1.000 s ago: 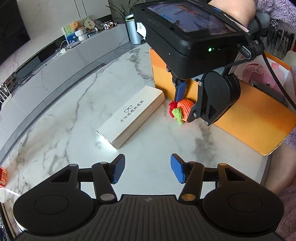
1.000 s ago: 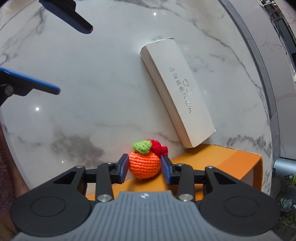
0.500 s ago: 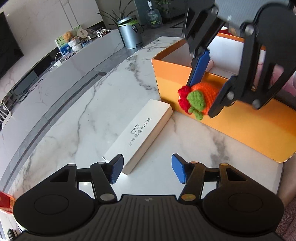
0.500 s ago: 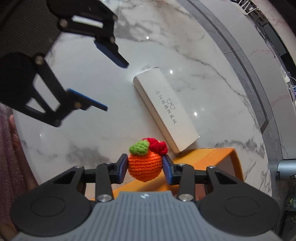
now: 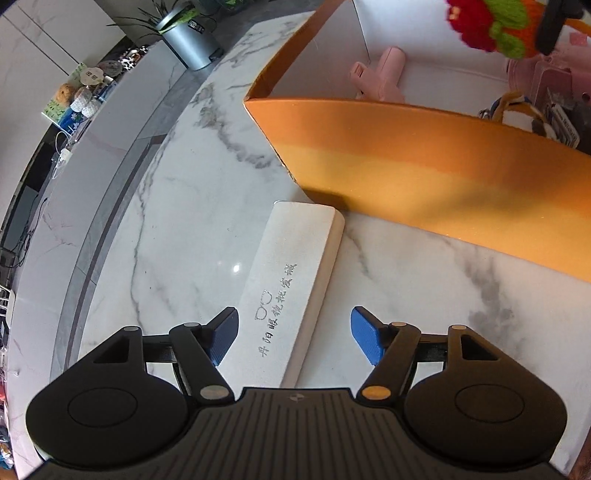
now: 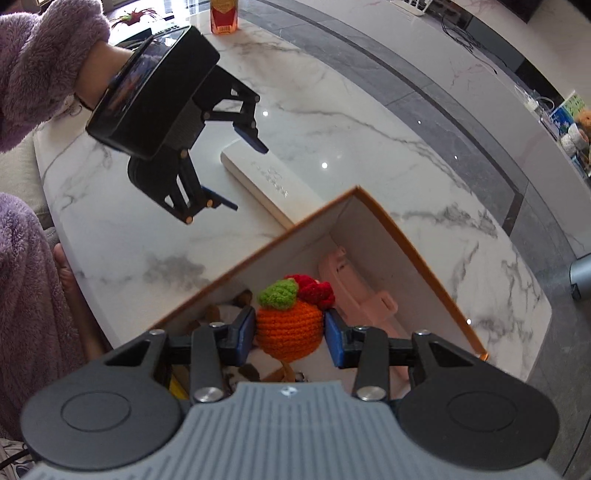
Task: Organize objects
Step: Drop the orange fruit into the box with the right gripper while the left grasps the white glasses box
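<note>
My right gripper is shut on a crocheted orange with a green leaf and red tuft, held above the open orange box. The toy also shows at the top right of the left wrist view, over the box. My left gripper is open, its jaws on either side of the near end of a long white glasses box lying on the marble table. The left gripper hovers over that box in the right wrist view.
Inside the orange box lie a pink plastic item and several small things. A red carton stands at the table's far edge. A grey bin stands on the floor beyond the table. My purple sleeve is at the left.
My right gripper lifted the crocheted orange off the table and carried it up over the open orange box. My left gripper moved forward until its jaws straddle the white glasses box.
</note>
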The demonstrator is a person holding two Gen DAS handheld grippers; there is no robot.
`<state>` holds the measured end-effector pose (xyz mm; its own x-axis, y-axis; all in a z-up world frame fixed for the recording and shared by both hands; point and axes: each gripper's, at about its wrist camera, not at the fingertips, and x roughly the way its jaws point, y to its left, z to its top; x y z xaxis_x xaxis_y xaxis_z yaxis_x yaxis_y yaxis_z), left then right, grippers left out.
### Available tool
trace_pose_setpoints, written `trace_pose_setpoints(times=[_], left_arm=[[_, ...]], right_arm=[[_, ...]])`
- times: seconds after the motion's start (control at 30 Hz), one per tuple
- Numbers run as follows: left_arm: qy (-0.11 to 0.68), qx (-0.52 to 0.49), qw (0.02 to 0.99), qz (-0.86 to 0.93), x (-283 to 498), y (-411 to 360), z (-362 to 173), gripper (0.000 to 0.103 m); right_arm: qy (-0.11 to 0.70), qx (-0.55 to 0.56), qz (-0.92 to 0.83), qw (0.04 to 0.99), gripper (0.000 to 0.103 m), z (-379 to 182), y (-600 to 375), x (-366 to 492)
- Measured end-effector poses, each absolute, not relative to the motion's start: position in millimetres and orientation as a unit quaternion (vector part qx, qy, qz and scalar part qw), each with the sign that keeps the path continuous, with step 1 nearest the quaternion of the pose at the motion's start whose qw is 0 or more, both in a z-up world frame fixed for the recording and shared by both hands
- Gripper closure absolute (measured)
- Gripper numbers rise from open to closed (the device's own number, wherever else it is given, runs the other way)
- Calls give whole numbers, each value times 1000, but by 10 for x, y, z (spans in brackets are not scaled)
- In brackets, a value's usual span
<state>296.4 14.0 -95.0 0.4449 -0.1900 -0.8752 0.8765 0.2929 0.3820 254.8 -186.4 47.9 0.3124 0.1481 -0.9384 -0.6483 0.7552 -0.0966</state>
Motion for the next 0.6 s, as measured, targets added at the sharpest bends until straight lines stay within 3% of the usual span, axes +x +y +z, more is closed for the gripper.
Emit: trace_pose_setpoints(times=[0.3,0.6], left_arm=[[419,495,660,-379,3277,6,-1142,23],[447,493,633,-396,3488,-107,-1144,13]], right_arm=[[558,-167,336,740,61,80,-2024,2405],[584,-142,375,706,60,-242,-1951,2458]])
